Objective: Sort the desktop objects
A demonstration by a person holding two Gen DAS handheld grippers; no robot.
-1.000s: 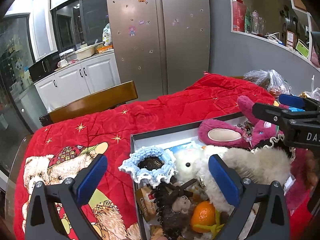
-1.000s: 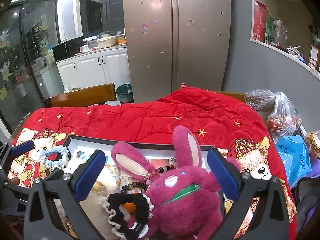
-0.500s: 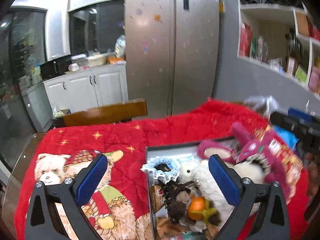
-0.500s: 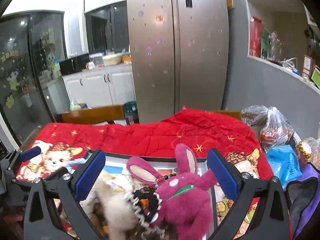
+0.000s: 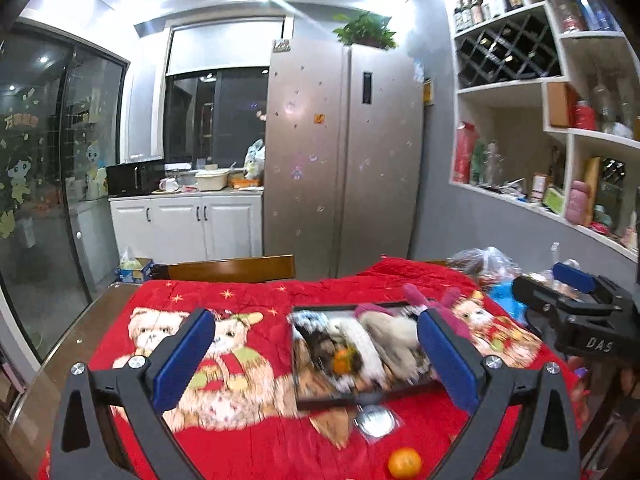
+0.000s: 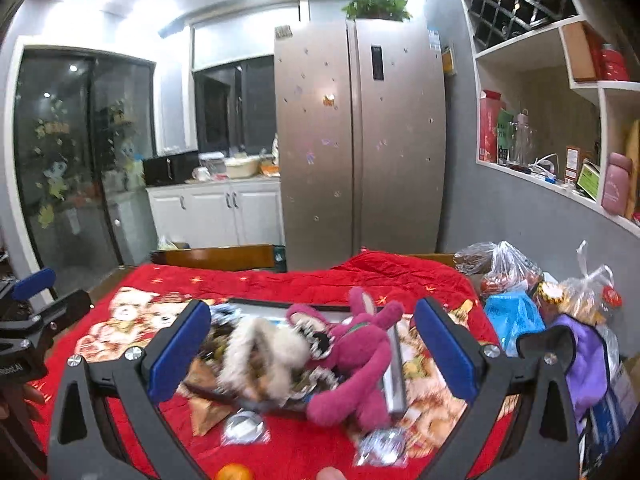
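Observation:
A shallow dark-rimmed box (image 5: 360, 398) lies on the red bear-print cloth (image 5: 240, 300), piled with soft toys. A pink rabbit plush (image 6: 360, 344) sprawls over its right side, beside a white fluffy plush (image 6: 264, 348). One orange (image 5: 342, 360) sits inside the box, and another orange (image 5: 405, 462) rests on the cloth in front. Shiny round packets (image 6: 244, 428) lie near the front rim. My left gripper (image 5: 314, 320) is open and held back above the cloth. The right gripper (image 6: 312, 312) is also open, facing the box from a distance. Neither holds anything.
A wooden chair back (image 5: 228, 270) stands behind the table. Plastic bags (image 6: 508, 268), a blue bag (image 6: 512, 316) and a purple bag (image 6: 584, 360) crowd the right end. The table's left edge (image 5: 60, 360) is bare wood. A fridge (image 5: 340, 160) stands behind.
Both grippers have pulled back and upward from the box, so it now looks smaller and farther away. An orange and shiny packets in front of it have come into view. Both stay open.

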